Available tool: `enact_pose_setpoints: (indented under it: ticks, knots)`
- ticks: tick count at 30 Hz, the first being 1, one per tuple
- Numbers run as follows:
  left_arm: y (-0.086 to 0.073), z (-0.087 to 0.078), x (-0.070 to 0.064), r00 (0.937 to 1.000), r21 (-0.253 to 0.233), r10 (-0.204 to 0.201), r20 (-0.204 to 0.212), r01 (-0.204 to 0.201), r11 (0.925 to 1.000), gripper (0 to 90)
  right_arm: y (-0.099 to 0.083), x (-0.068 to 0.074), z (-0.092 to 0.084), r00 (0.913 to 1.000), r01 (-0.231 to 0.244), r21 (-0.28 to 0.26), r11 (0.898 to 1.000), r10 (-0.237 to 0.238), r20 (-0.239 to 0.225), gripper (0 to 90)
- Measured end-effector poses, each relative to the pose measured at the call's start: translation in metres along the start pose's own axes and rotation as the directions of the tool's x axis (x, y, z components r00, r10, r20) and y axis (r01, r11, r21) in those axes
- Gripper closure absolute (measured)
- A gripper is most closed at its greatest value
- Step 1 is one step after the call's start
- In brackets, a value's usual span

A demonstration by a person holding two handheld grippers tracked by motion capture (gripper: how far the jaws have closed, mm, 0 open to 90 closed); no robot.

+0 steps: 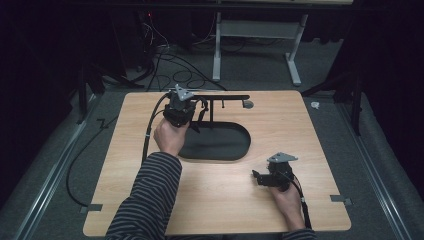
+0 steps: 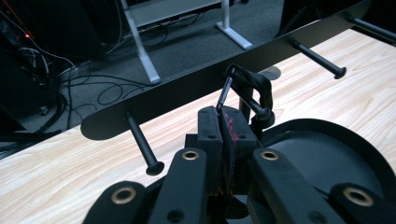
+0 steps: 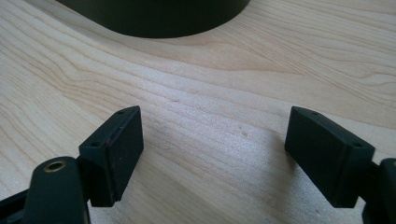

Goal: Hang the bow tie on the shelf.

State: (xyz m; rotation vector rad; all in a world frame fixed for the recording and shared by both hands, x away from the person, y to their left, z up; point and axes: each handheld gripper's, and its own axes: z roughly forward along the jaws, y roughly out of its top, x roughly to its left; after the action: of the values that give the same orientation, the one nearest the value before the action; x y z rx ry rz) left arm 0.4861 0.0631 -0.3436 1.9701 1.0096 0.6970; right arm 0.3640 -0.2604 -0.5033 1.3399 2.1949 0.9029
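Left claw (image 2: 223,122) clamped on a small black clip (image 2: 250,91) | held just below the rack's long bar (image 2: 196,84) (running left-right), between two pegs | right claw (image 3: 212,154) spread apart, empty, over bare table (image 1: 220,190) near right.

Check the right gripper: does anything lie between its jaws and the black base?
Nothing: bare wooden table separates the open right gripper from the black base, seen in the right gripper view.

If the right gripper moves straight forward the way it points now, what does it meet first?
Probably the black oval base of the rack: the right gripper, jaws open, faces it over bare table; depth is hard to judge.
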Motion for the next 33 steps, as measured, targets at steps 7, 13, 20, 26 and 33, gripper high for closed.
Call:
enact_pose_setpoints:
  ticks: [7, 13, 20, 26, 33]
  knots:
    - [-0.002, 0.007, 0.000, 0.9998, 0.033, 0.006, -0.016, -0.006, 0.9994, 86.2, 0.000, 0.000, 0.000, 1.0000, 0.001, 0.000, 1.000, -0.001, 0.000, 20.7]
    - [-0.004, 0.006, -0.001, 0.9998, 0.053, 0.013, -0.012, -0.013, 0.9985, 85.4, 0.000, 0.000, 0.000, 1.0000, 0.001, 0.000, 1.000, -0.001, 0.000, 20.7]
    - [-0.007, 0.001, -0.001, 0.9996, 0.040, 0.002, 0.029, -0.003, 0.9992, 81.2, 0.000, 0.000, 0.000, 1.0000, 0.001, 0.000, 1.000, -0.001, 0.000, 20.7]
    - [-0.009, -0.007, -0.003, 0.9981, 0.022, 0.006, 0.061, -0.007, 0.9997, 77.8, 0.000, 0.000, 0.000, 1.0000, 0.000, 0.000, 1.000, 0.000, 0.000, 20.7]
    - [-0.008, -0.018, -0.006, 0.9958, 0.001, 0.017, 0.090, -0.017, 0.9998, 75.7, 0.000, 0.000, 0.000, 1.0000, 0.000, 0.000, 1.000, 0.000, 0.000, 20.7]
